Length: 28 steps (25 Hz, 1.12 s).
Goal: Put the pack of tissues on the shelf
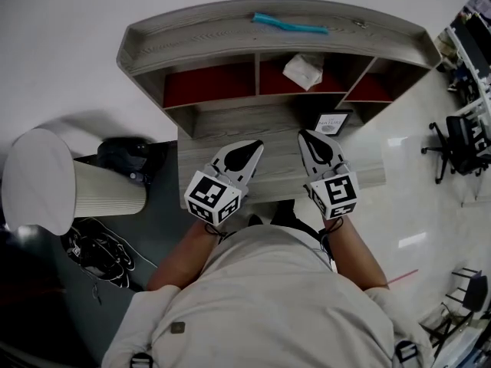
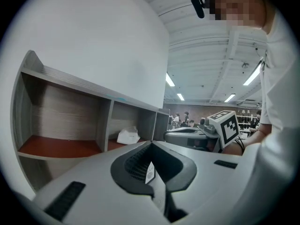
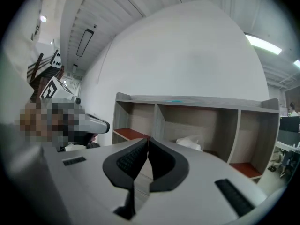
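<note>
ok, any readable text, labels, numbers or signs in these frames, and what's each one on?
Small black-framed sign standing on the grey wooden desk: has print, too small to read.
White sticker between the jaws in the left gripper view: print too blurred to read.
Black-and-white square markers: patterns only, no words or numbers.
Nothing legible anywhere else.

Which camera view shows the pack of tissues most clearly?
The head view: the pack of tissues lies whole and unobstructed in the middle compartment of the shelf. Both gripper views show it small and side-on, in that same compartment.
</note>
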Motion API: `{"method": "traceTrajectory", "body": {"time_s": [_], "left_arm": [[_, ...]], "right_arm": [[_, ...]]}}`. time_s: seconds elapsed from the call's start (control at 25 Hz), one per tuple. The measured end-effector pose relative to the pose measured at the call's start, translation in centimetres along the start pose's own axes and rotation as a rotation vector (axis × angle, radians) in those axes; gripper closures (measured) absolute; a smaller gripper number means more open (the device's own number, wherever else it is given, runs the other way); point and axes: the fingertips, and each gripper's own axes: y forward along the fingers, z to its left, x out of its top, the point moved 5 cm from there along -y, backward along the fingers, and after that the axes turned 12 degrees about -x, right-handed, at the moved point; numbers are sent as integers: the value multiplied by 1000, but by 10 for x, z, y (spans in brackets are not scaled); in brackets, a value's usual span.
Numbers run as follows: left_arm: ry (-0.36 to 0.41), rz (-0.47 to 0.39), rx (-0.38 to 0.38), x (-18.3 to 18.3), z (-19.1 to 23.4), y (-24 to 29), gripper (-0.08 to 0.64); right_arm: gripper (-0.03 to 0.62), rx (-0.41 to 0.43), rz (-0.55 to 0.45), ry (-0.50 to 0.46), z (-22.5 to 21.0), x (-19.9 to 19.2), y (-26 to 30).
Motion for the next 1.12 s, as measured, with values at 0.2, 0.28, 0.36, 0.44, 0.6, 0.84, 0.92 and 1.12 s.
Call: {"method": "traceTrajectory", "body": {"time_s": [0.2,0.28,0.36,0.44,0.6,0.84,0.92,1.12], "left_arm": [[-7,-4,-18,-3,-8,-16,543],[-10,-6,-21,-4,-11,-20,543],[-14,-9,-24,-6,-14,-23,543],[-19,-10,-26,-9,-16,-25,545],[-26,-9,-32,-13,-22,-23,544],[-18,-15,-50,-11,-50,-6,543],[-18,-12,-52,-12,-62,1,543],[-26,-4,-48,-19,-96,21,545]], "right_arm": [[571,19,9,-1,18,-1,-18],[571,20,15,1,23,0,-24],[571,17,19,1,25,0,-30],[571,12,17,0,24,-2,-36],[572,12,7,0,22,-2,-49],[571,6,-9,-1,3,-3,-79],[572,12,-15,2,-4,-3,-91],[572,42,-17,5,-21,-7,-126]]}}
